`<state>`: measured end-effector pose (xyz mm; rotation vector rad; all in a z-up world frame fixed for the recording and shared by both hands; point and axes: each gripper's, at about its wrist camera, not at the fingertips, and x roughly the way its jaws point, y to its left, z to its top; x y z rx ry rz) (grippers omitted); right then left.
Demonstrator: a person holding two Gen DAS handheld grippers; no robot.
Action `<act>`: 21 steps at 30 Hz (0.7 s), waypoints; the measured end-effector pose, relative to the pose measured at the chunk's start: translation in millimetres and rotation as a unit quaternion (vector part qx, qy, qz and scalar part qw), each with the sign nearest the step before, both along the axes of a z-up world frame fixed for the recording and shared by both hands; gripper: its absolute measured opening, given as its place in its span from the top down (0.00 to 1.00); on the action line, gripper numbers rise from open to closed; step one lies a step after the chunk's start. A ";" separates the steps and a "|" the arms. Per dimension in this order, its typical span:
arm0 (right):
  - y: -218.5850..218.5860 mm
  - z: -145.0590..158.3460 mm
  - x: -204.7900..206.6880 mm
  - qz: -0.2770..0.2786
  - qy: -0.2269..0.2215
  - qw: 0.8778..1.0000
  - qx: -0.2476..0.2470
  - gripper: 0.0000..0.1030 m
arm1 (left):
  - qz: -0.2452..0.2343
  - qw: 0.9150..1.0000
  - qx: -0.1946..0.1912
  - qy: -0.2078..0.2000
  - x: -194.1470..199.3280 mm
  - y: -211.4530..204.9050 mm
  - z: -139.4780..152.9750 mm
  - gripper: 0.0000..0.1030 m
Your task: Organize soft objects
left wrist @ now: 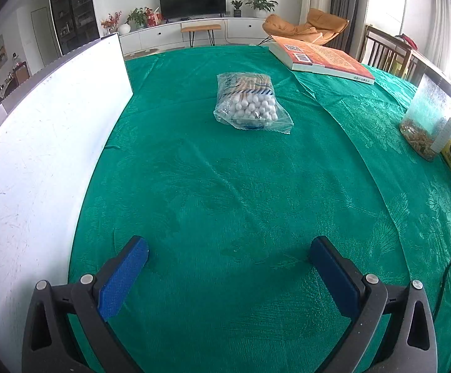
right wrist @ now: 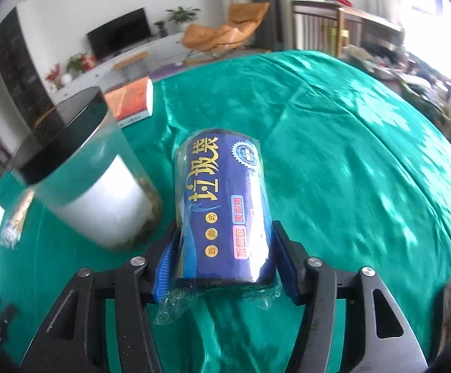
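Observation:
A clear bag of cotton swabs (left wrist: 252, 102) lies on the green tablecloth (left wrist: 225, 192), well ahead of my left gripper (left wrist: 230, 253). The left gripper is open and empty, its blue pads wide apart just above the cloth. My right gripper (right wrist: 225, 248) is shut on a blue roll of garbage bags (right wrist: 222, 208) wrapped in clear film, held above the cloth. The bag of swabs also shows at the left edge of the right wrist view (right wrist: 15, 217).
A white board (left wrist: 45, 143) stands along the table's left side. An orange book (left wrist: 318, 57) lies at the far right. A clear jar with a dark lid (right wrist: 91, 171) stands just left of the held roll; it also shows at the right in the left wrist view (left wrist: 427, 118).

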<state>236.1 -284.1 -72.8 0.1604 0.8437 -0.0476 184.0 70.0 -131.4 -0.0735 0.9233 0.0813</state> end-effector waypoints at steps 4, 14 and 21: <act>-7.4 7.9 -20.0 -0.013 -0.011 0.999 0.039 0.35 | 0.000 1.000 0.000 0.000 0.0 0.0 -0.1 0.00; 27.1 -18.0 -108.1 -0.033 0.029 0.997 -0.062 0.26 | 0.000 1.000 0.000 0.000 0.1 0.3 -0.1 0.00; 26.1 -22.3 -113.9 -0.046 0.030 0.996 -0.067 0.17 | 0.000 1.000 0.000 0.000 0.1 0.4 -0.3 0.00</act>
